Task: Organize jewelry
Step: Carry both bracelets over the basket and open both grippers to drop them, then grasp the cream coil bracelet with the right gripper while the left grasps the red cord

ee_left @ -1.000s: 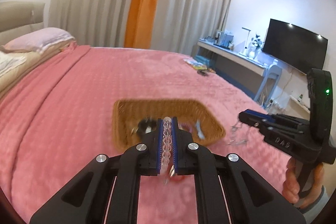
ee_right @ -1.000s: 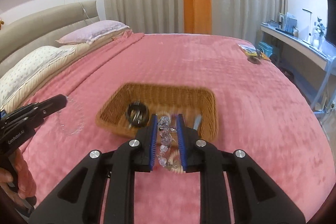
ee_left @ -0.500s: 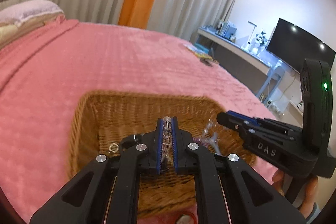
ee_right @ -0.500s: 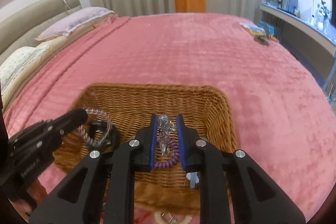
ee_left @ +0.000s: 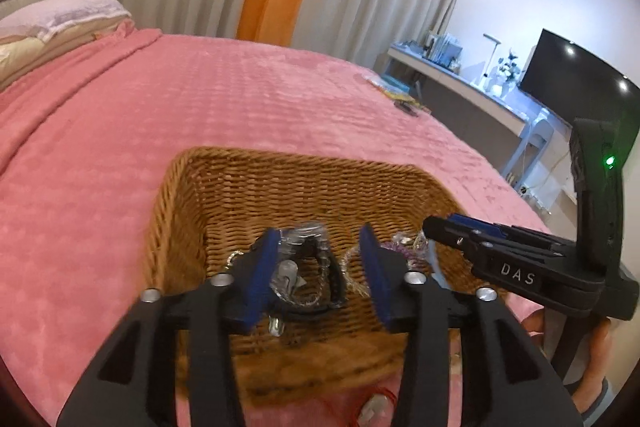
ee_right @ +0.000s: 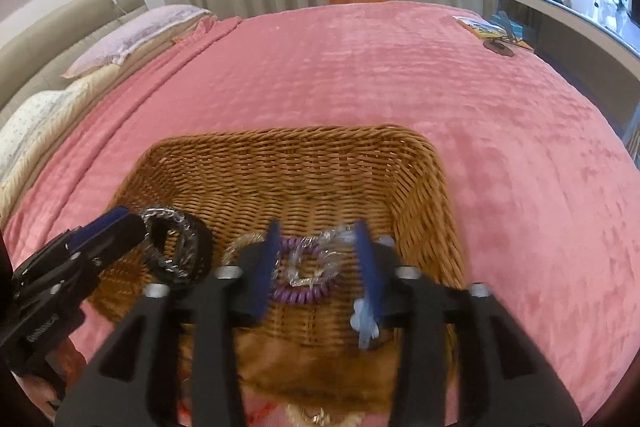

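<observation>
Both my grippers hang over the woven brown wicker basket (ee_right: 288, 167) on the pink bedspread (ee_right: 400, 67). Left gripper (ee_left: 318, 267): jaws have just been opening, now apart w/ nothing pinched; clear beaded bracelet (ee_left: 286, 275) lies below them on a black ring-shaped piece (ee_right: 188, 251). Right gripper (ee_right: 316, 263): jaws likewise just opened, apart & empty; purple coil hair tie (ee_right: 304, 293) w/ a clear crystal bracelet (ee_right: 316, 259) on top rests on the basket floor between them.
</observation>
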### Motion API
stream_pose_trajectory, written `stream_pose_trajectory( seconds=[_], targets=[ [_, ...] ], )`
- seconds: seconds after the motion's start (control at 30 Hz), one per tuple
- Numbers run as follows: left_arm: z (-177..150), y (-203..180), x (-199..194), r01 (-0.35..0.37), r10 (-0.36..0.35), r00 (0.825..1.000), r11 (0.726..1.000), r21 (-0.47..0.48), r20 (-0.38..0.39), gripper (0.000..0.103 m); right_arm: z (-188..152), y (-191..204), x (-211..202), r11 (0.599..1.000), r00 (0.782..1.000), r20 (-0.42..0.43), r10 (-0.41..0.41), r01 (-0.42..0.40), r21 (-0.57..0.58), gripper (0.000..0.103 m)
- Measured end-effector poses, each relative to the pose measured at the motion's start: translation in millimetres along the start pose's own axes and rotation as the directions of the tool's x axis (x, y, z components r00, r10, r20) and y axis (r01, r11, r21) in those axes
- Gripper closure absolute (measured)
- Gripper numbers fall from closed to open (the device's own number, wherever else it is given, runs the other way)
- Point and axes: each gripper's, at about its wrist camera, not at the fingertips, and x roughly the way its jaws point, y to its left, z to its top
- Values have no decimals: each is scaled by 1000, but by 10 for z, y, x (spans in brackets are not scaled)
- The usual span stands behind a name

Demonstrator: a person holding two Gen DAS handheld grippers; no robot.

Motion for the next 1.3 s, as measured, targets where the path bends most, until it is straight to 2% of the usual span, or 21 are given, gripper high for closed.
stream_pose_trajectory(
  seconds=[0.27, 0.4, 0.5, 0.63, 0.7, 0.87, 0.97, 1.17, 1.2, 1.3],
  targets=[
    [-132, -194, -778, 34, -35, 995, 999, 13, 88, 57, -266, 100, -714, 998, 998, 63, 22, -19, -53, 54],
    [-310, -266, -1006, 40, -42, 995, 999, 20, 92, 57, -470, 85, -967, 998, 996, 88, 7, -1, -67, 54],
    [-480, -278, -1068, 55, -56, 995, 998, 11, 77, 57, -635, 60, -999, 998, 997, 79, 13, -7, -68, 54],
    [-686, -203, -990, 80, -79, 996, 996, -26, 33, 57, -895, -40, -812, 1000, 1000, 30, -6, 7, -28, 55],
    [-766, -162, -888, 90, -90, 996, 995, -39, 5, 58, -977, -82, -677, 1000, 1000, -2, -19, 18, -16, 66],
    [-933, -105, -632, 102, -104, 992, 994, -35, -76, 60, -998, -181, -441, 999, 998, -48, -45, 46, 13, 73],
    [-977, -100, -483, 110, -115, 984, 993, -44, -137, 69, -954, -230, -357, 998, 997, -57, -49, 51, 35, 79],
    [-920, -149, -292, 102, -106, 975, 994, -30, -194, 70, -954, -231, -97, 998, 990, -124, -64, 66, 13, 80],
    [-920, -149, -249, 96, -100, 974, 995, -33, -205, 74, -960, -231, -82, 998, 989, -129, -68, 70, 9, 80],
    [-941, -148, -152, 85, -91, 967, 996, -36, -239, 74, -963, -206, -68, 997, 989, -127, -74, 73, -10, 80]
  ],
)
